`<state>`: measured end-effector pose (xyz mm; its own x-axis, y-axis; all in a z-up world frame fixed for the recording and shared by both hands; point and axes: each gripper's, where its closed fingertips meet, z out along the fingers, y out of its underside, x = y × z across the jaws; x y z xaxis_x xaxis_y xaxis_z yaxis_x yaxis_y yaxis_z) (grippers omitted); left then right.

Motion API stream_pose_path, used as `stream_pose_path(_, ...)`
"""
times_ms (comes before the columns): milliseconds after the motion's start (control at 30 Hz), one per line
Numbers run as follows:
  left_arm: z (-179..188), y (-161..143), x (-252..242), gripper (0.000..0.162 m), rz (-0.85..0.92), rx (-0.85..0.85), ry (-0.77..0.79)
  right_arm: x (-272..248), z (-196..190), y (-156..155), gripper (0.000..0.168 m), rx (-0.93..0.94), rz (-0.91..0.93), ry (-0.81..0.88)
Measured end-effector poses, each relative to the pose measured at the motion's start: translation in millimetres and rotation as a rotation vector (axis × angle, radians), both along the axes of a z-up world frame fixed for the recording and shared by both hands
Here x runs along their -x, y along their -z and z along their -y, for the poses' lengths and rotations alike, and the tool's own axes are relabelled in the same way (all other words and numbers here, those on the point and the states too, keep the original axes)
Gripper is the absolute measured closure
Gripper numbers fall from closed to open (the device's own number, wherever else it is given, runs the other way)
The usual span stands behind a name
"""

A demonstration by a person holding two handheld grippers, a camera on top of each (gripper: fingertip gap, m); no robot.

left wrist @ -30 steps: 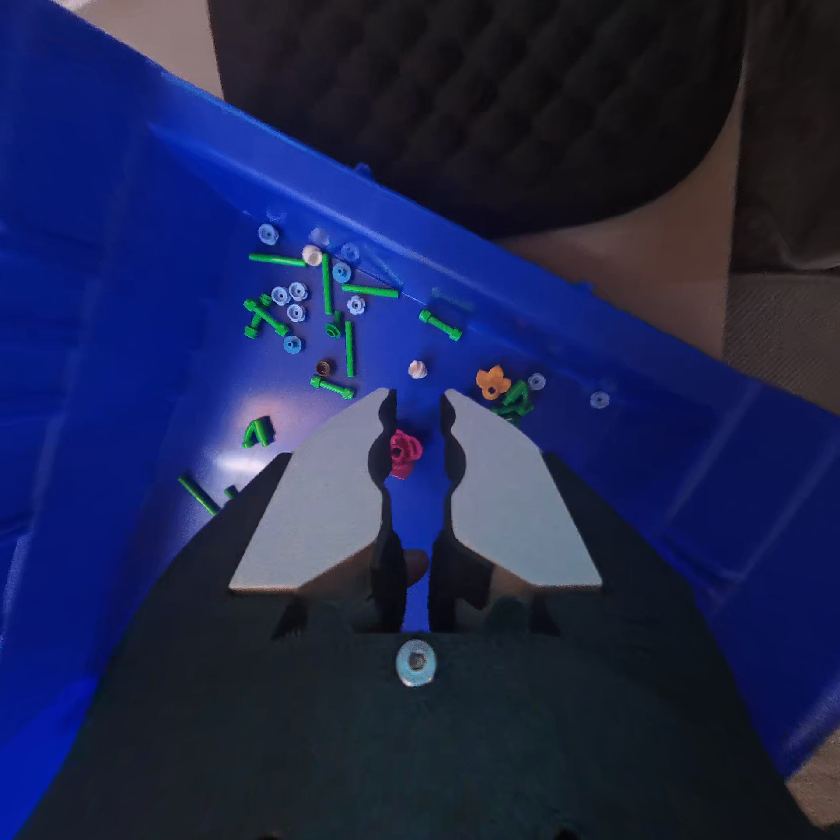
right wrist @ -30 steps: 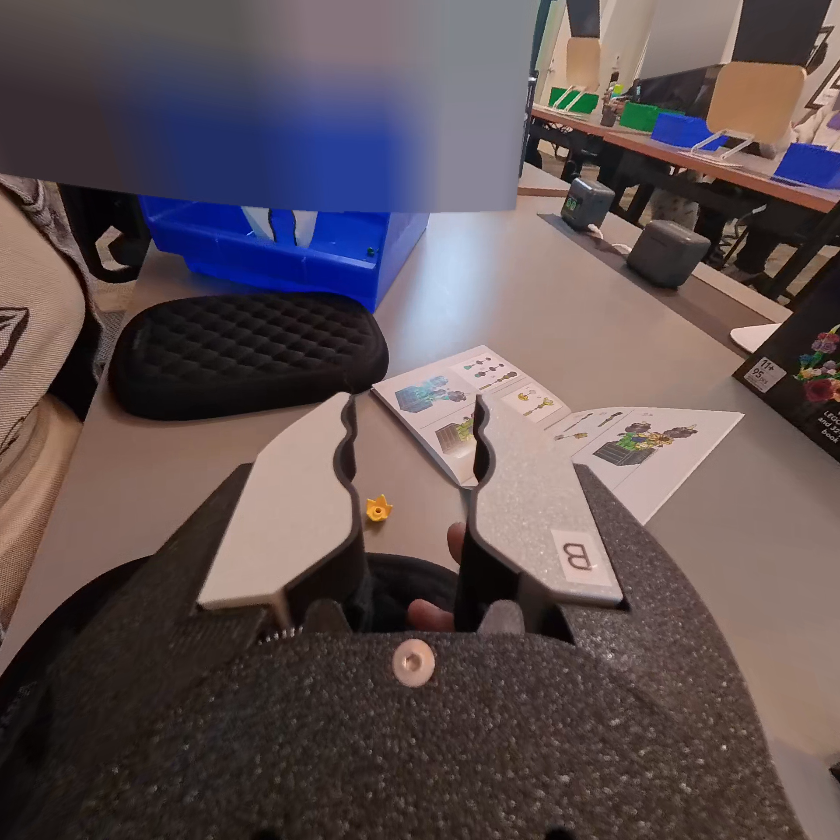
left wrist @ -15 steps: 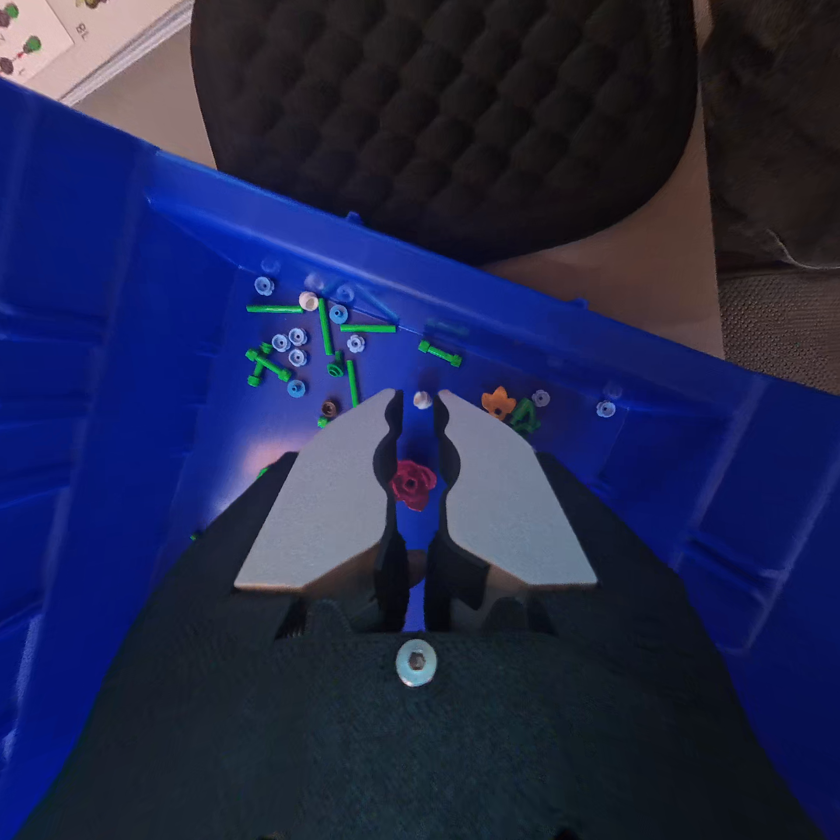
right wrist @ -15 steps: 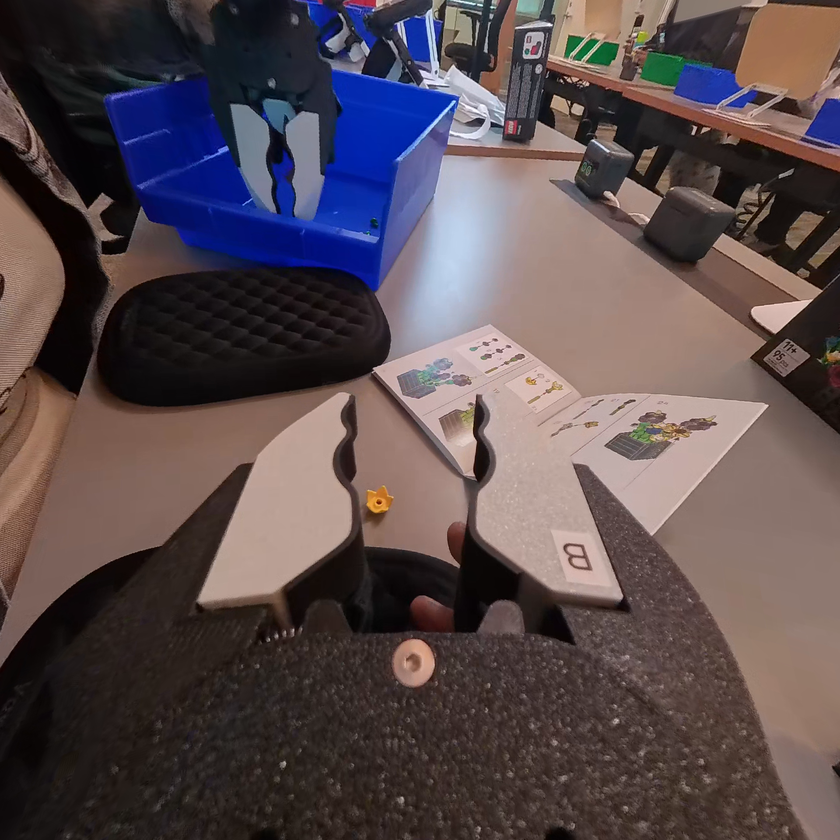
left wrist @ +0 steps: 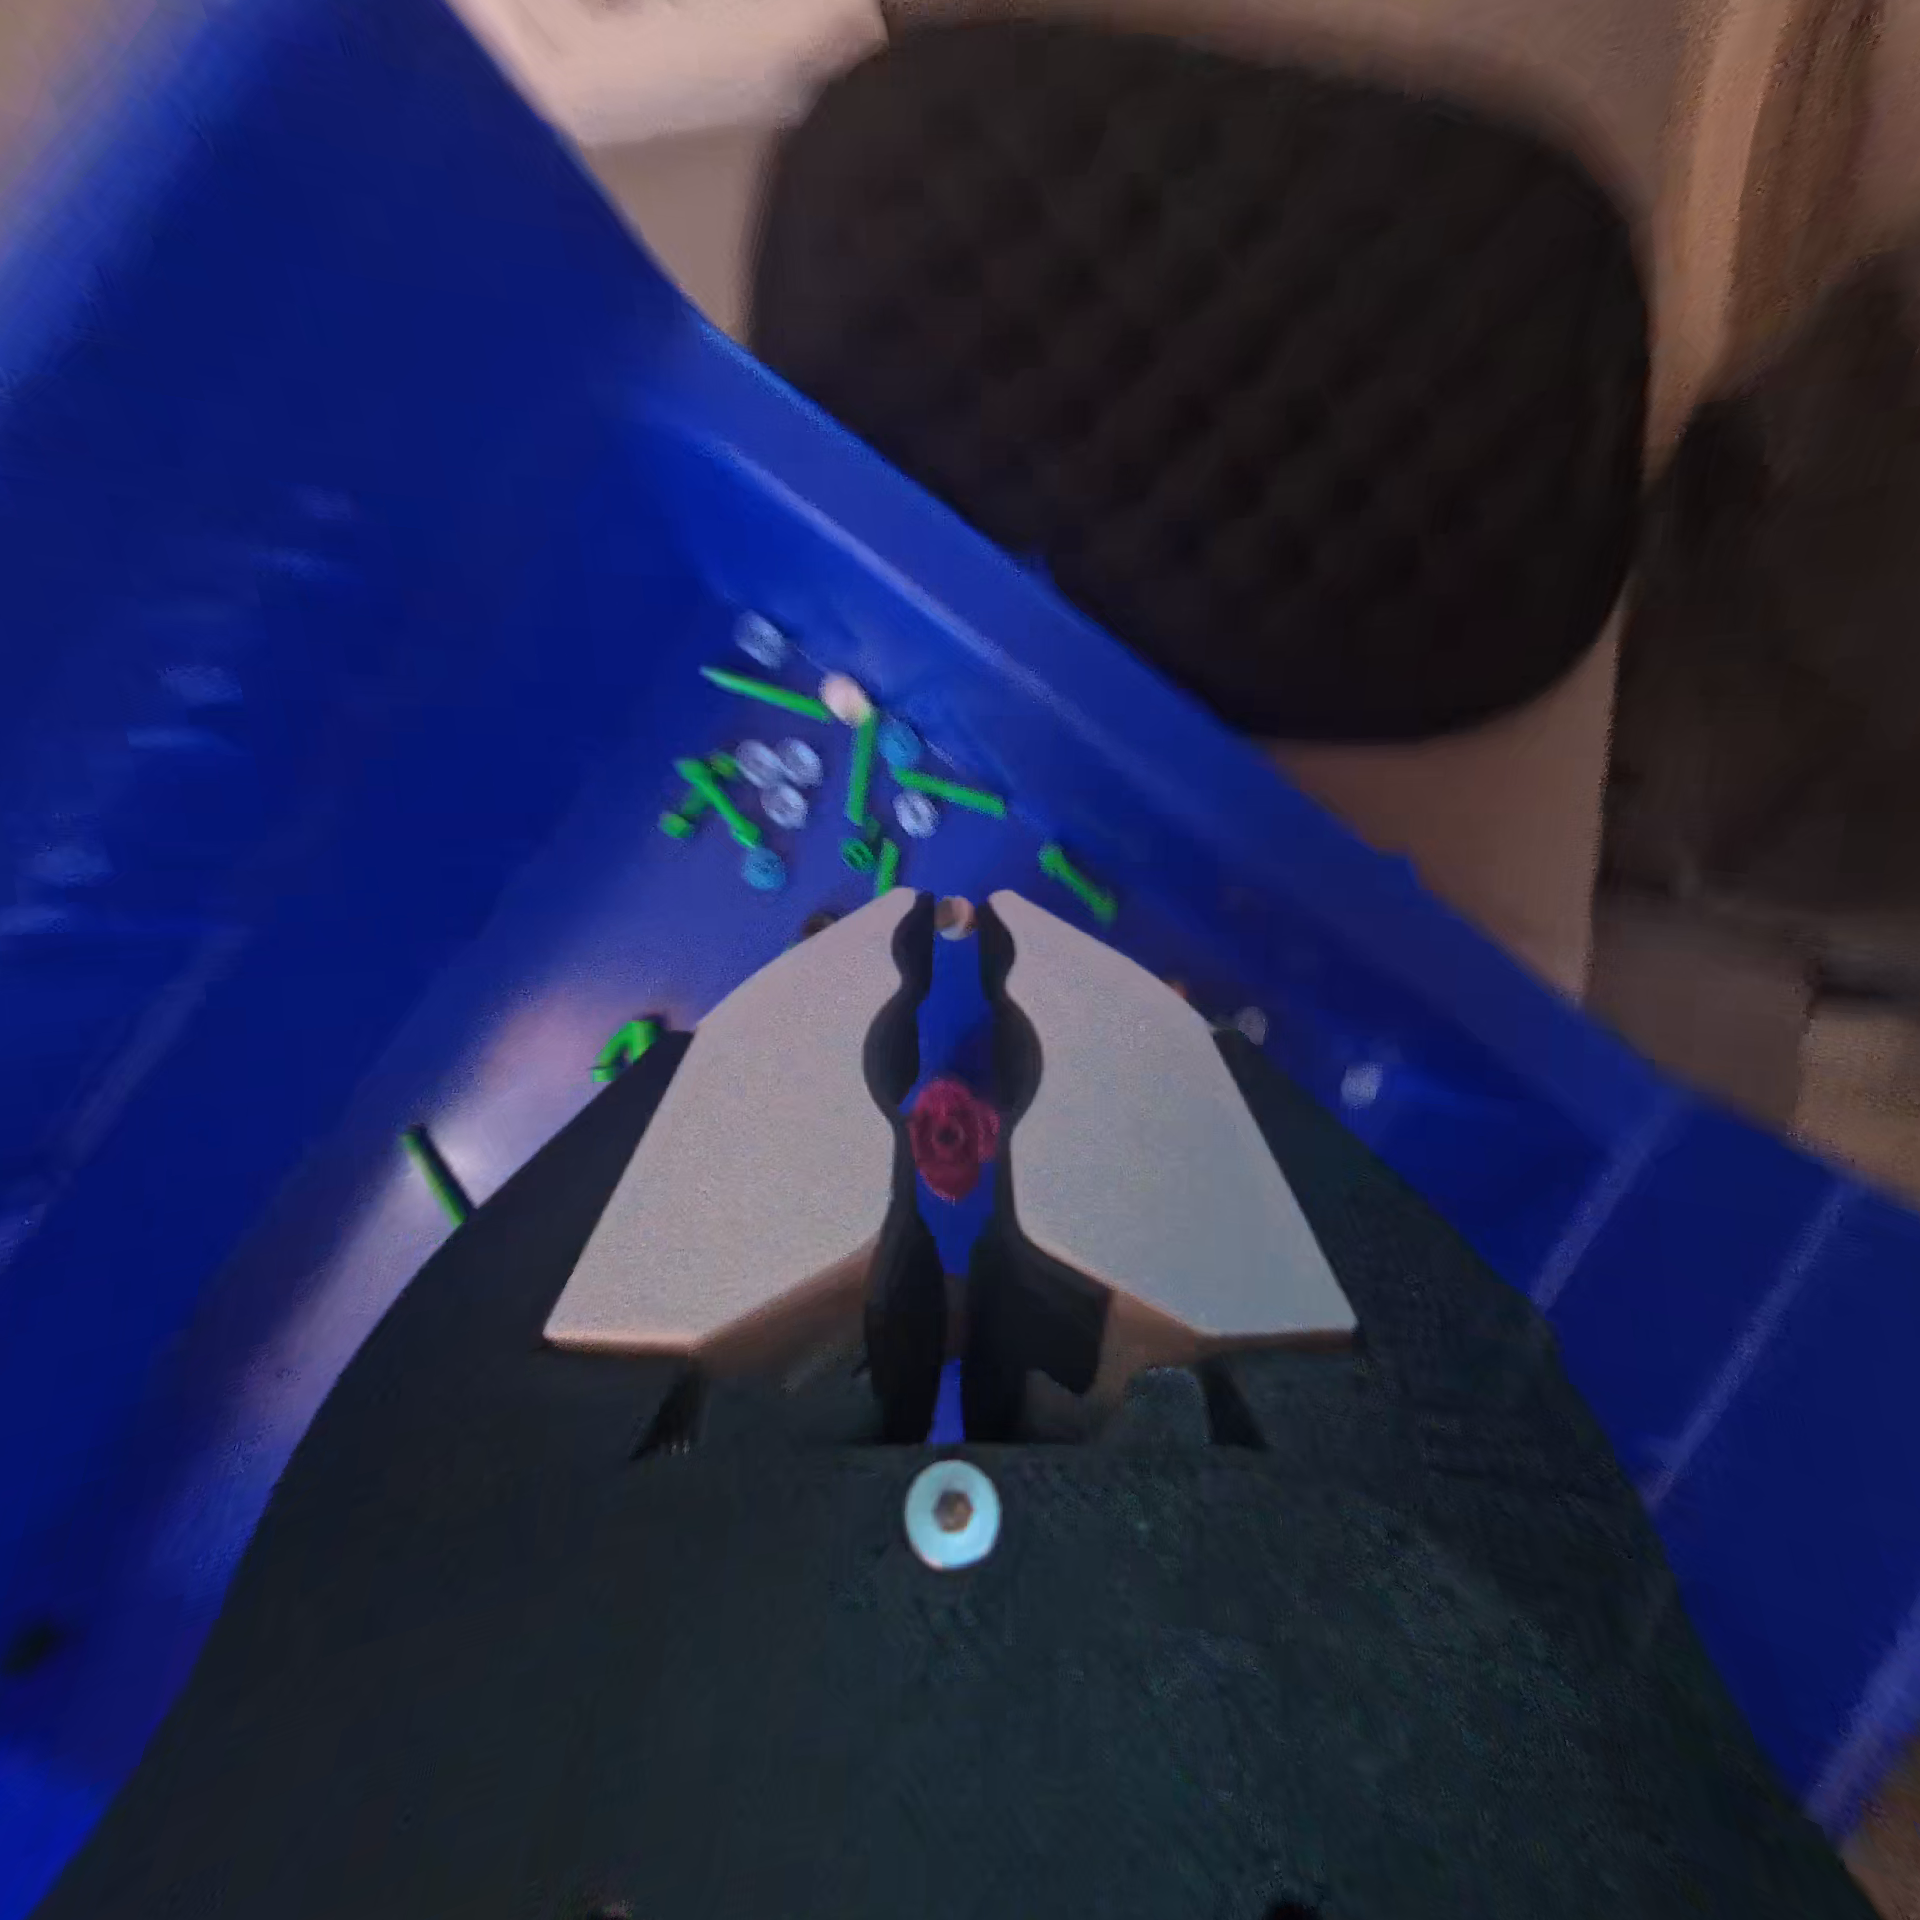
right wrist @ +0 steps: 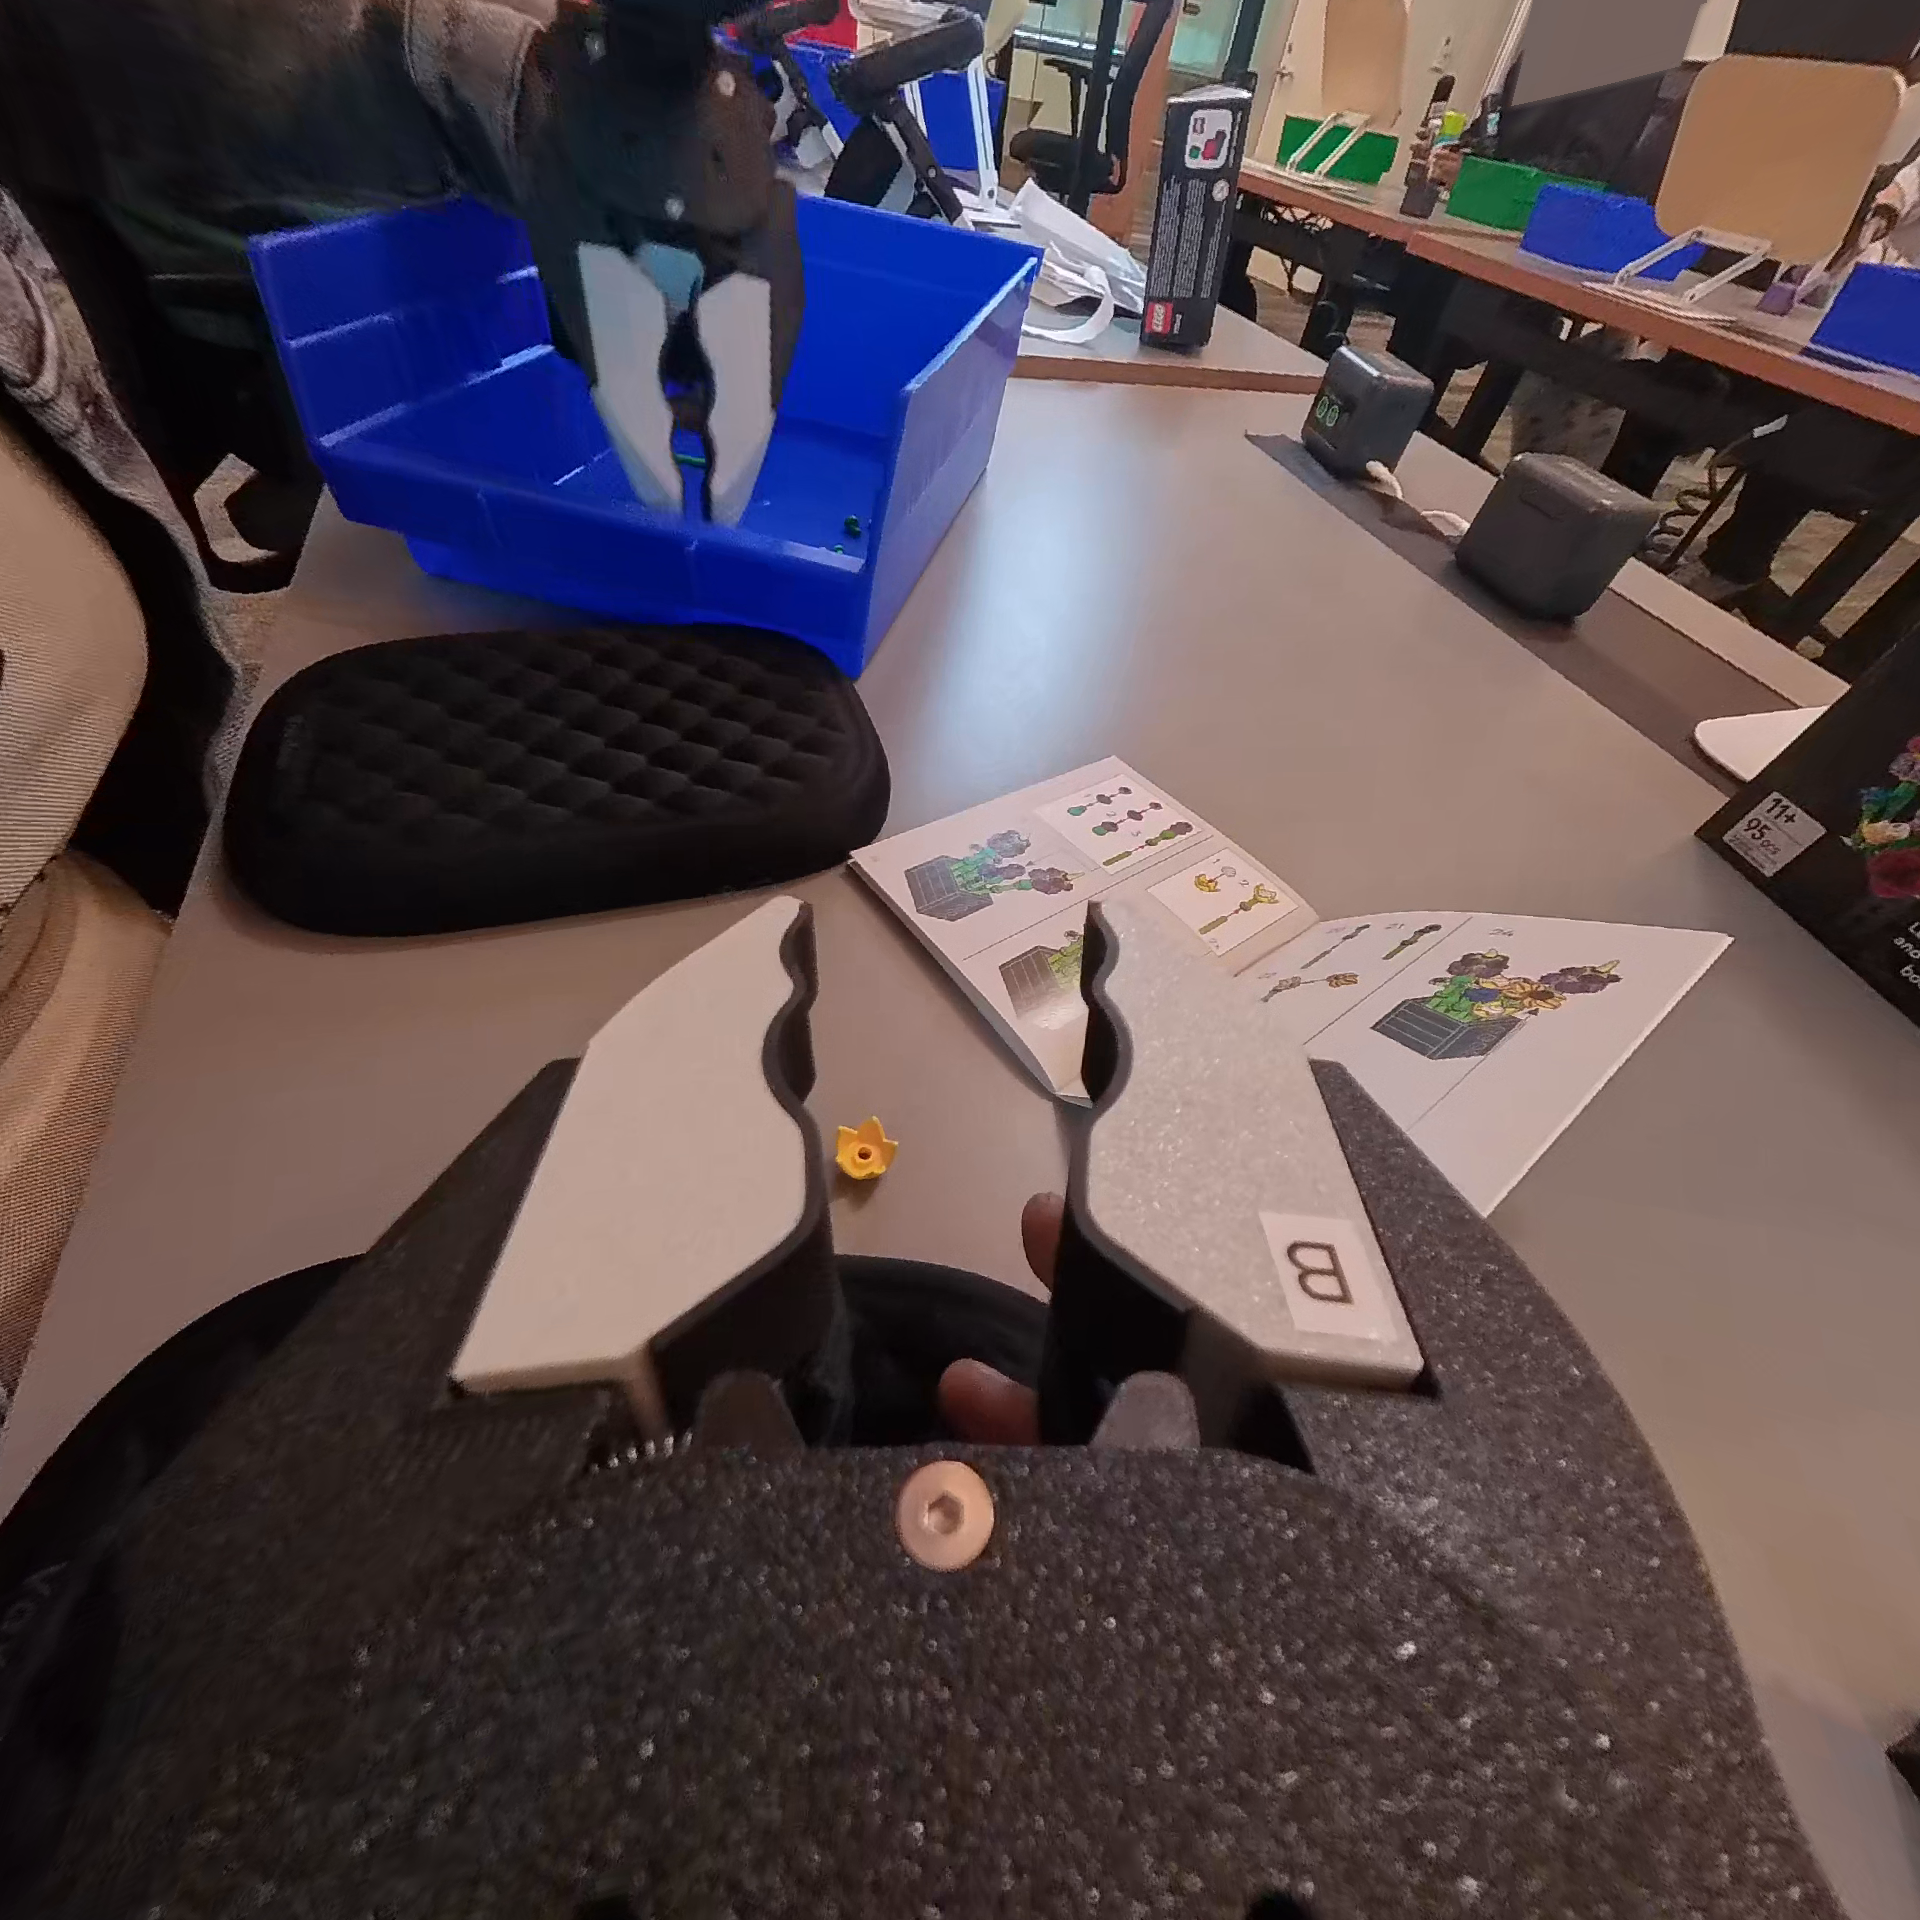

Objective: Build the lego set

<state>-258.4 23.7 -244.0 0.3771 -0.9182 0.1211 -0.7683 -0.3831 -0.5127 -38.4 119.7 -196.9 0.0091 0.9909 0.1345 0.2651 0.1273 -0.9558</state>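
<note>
My left gripper (left wrist: pixel 956 914) is inside the blue bin (left wrist: pixel 416 520), its jaws closed to a narrow gap around a dark red flower piece (left wrist: pixel 954 1138) held between the fingers. Green stems (left wrist: pixel 862 764) and pale round studs (left wrist: pixel 779 769) lie on the bin floor beyond the tips. The view is blurred. In the right wrist view, the left gripper (right wrist: pixel 691 509) points down into the bin (right wrist: pixel 935 343). My right gripper (right wrist: pixel 945 914) is open and empty above the table. A small yellow flower piece (right wrist: pixel 865 1148) lies on the table between its fingers.
A black quilted pad (right wrist: pixel 561 769) lies in front of the bin, also in the left wrist view (left wrist: pixel 1247 395). An open instruction booklet (right wrist: pixel 1143 883) lies right of my right gripper. A dark set box (right wrist: pixel 1849 831) stands at the right edge, two grey devices (right wrist: pixel 1548 540) farther back. There is about 25 cm between the tips of the two grippers.
My left gripper's jaws have narrowed around the dark red flower piece, and its view has tilted and blurred. My right gripper has stayed open over the yellow piece.
</note>
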Motion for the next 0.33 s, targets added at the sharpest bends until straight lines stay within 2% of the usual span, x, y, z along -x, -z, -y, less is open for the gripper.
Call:
stream_pose_path(67, -24.4, -38.6, -12.1, 0.155, 0.248, -0.048, -0.263, -1.1, -0.5, -3.1, 0.12, -0.005, -0.015, 0.009)
stream_pose_path(167, -47.1, -112.5, -32.4, 0.155, 0.809, -0.077, -0.583, -0.6, -3.1, -15.6, 0.121, -0.028, -0.09, 0.037)
stream_pose_path(233, -49.3, -139.7, -41.7, 0.156, 1.079, 0.003, -0.706, 6.0, 1.8, -36.7, 0.124, -0.056, -0.224, 0.014)
stream_pose_path(333, -46.3, -162.3, -65.3, 0.155, 1.337, 0.064, -0.762, 20.6, 13.5, -64.2, 0.136, -0.089, -0.346, -0.018)
